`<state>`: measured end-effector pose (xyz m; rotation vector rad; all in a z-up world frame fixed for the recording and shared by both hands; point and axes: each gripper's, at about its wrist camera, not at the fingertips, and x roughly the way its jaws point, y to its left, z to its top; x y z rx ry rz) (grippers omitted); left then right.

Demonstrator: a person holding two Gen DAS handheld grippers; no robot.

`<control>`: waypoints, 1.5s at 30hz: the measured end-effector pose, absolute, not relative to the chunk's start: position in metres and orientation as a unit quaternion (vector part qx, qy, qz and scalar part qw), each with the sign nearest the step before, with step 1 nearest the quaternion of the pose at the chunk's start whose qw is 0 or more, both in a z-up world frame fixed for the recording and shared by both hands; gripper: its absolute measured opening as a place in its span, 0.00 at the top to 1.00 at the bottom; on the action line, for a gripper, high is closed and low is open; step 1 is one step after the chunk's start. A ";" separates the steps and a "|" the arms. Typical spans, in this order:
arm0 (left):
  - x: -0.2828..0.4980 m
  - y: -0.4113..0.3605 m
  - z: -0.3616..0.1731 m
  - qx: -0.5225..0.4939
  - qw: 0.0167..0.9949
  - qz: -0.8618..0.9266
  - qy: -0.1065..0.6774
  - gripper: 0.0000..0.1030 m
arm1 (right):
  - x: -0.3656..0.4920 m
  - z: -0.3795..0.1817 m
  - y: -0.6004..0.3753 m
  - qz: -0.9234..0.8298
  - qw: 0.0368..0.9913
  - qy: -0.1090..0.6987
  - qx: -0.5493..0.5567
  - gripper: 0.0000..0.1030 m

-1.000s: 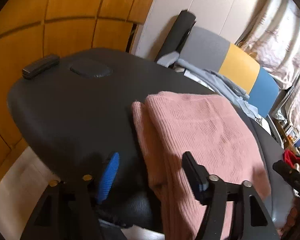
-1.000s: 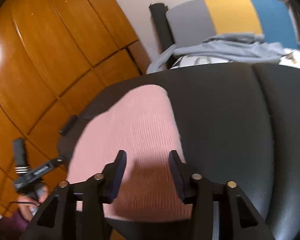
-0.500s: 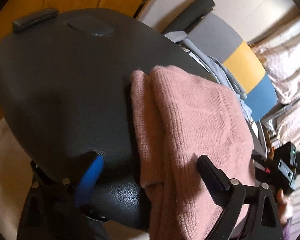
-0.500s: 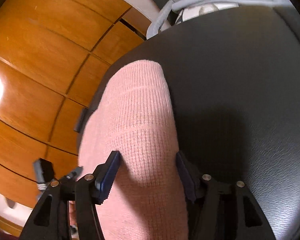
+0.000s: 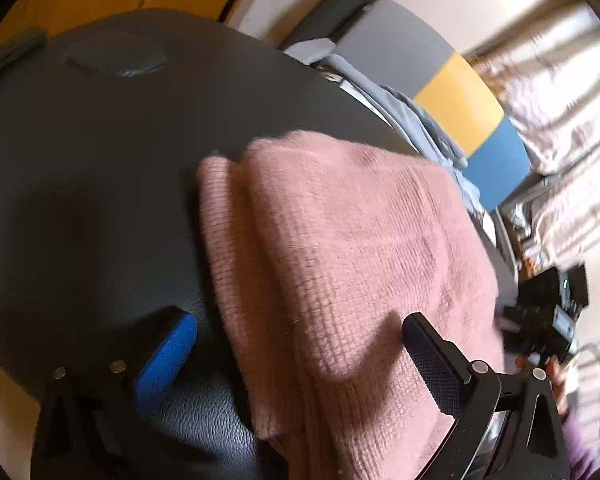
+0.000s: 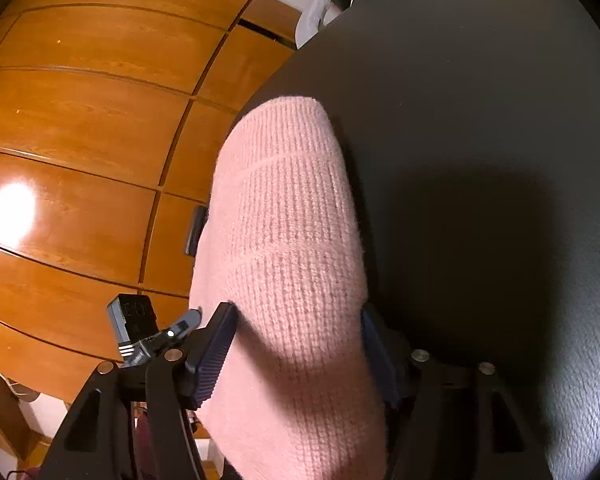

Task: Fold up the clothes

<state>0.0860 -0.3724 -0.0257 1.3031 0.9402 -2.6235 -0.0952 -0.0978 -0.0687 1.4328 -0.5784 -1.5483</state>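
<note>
Right gripper (image 6: 296,354): my jaws stand spread to either side of the pink knit sweater (image 6: 288,240), one finger at each flank of the folded bundle, the cloth filling the gap. Whether the pads press it I cannot tell.

Left gripper (image 5: 296,360): jaws wide apart, nothing pinched. The blue-padded finger (image 5: 162,364) hangs over bare seat, the black one over the sweater (image 5: 352,248), near the bundle's near-left corner.

Pink knit sweater: lies in stacked layers on the black leather seat (image 5: 100,160), running from the seat's near edge toward its far edge. In the left view a lower layer sticks out along the bundle's left side. This would fit either a fold partway made or a finished bundle about to be shifted.

Risks, as I judge them:
- The knit is thick and springy. A pinch that takes only the top layer would peel it off and undo the stack.
- The near end droops over the seat's near edge, and a tug that way could slide the whole bundle off the smooth leather.
- The left view is blurred, so the exact alignment of the edges is uncertain.

Containers: none in view. A grey garment (image 5: 416,120) lies heaped beyond the seat's far edge, in front of a grey, yellow and blue panel (image 5: 460,100).
</note>
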 end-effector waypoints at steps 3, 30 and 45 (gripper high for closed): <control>0.083 -0.366 -0.027 0.422 0.028 -0.861 0.283 0.00 | -0.093 -0.073 -0.102 -0.620 0.462 -0.234 0.589 0.37; 0.117 -0.395 -0.003 0.347 0.122 -0.893 0.259 0.64 | -0.089 -0.012 -0.186 -0.683 0.521 -0.076 0.506 0.73; 0.146 -0.523 0.001 0.299 0.275 -0.877 0.257 0.64 | -0.102 -0.016 -0.393 -0.644 0.576 -0.021 0.503 0.73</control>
